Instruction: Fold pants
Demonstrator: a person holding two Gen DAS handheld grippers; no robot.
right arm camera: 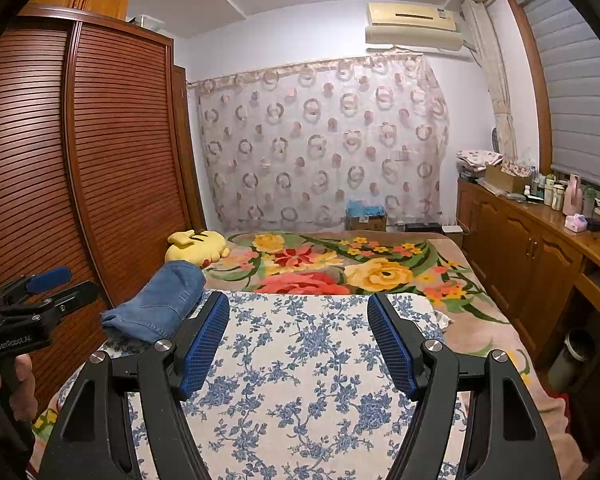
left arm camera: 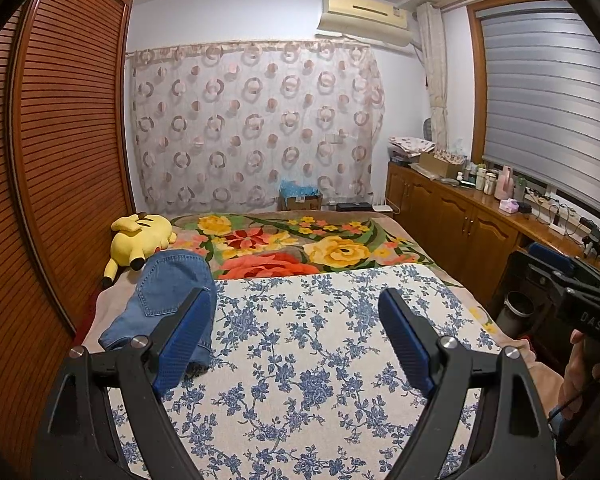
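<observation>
Both tools hang wide open and empty over the bed's near end, jeans off to the left.

Left tool is the nearer one; right tool sits further across; the folded pants lie along the bed's left edge, long axis running away toward the plush toy.

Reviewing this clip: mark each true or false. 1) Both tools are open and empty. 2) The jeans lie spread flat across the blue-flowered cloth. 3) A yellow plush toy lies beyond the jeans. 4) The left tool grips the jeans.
1) True: the left tool and right tool hold nothing.
2) False: the jeans sit folded at the left edge of the blue-flowered cloth.
3) True: the yellow plush toy lies behind them.
4) False: its fingers stand apart, empty.
</observation>
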